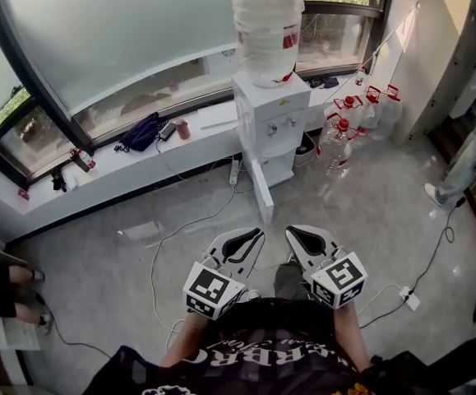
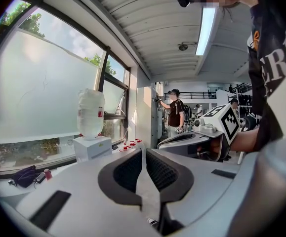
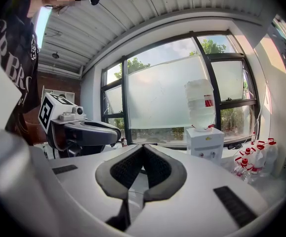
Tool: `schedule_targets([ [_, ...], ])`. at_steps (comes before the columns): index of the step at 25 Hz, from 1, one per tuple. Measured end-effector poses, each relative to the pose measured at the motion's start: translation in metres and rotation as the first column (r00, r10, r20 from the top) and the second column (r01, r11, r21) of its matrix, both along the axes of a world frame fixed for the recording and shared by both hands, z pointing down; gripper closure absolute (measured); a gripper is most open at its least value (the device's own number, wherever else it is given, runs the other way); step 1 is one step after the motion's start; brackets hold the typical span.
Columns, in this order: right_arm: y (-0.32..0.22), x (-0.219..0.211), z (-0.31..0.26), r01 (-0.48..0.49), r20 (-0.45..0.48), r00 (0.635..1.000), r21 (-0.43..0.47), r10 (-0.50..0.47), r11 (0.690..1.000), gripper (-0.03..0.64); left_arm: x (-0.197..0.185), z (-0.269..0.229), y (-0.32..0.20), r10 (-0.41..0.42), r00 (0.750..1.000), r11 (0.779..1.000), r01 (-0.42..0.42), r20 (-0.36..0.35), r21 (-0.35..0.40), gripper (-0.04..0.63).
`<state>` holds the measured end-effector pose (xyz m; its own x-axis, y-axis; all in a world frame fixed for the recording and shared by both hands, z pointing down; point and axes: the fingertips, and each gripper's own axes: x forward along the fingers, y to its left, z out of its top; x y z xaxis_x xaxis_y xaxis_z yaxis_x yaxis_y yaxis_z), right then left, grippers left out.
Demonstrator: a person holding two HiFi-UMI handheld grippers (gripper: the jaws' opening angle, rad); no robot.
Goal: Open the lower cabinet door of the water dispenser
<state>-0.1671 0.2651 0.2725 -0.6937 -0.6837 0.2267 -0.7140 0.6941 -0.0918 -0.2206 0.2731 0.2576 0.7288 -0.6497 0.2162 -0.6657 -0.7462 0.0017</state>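
Note:
The white water dispenser (image 1: 272,120) stands against the window ledge with a wrapped bottle (image 1: 266,25) on top. Its lower cabinet door (image 1: 262,192) stands swung out towards me, edge-on, off the lower cabinet (image 1: 280,168). My left gripper (image 1: 256,235) and right gripper (image 1: 290,234) hover side by side over the floor, well short of the dispenser. Both are shut with nothing between their jaws. In the left gripper view the dispenser (image 2: 91,147) is far ahead on the left beyond the left gripper (image 2: 143,153). In the right gripper view the dispenser (image 3: 206,142) is ahead on the right beyond the right gripper (image 3: 143,148).
Several water jugs with red caps (image 1: 354,123) stand on the floor right of the dispenser. Cables and a power strip (image 1: 409,299) lie on the tiles. A dark bag (image 1: 142,132) rests on the ledge. A person (image 1: 469,161) stands at right, another (image 1: 6,288) at left.

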Motion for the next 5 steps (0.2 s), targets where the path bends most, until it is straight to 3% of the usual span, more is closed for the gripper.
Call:
schedule_targets([
  [5,-0.0037,-0.0018,-0.0021,0.002,-0.003,1.0,0.007,-0.002,1.0,0.604,-0.0001,-0.0025,-0.0024,0.001,1.0,1.0,-0.001,0.003,0.01,0.568],
])
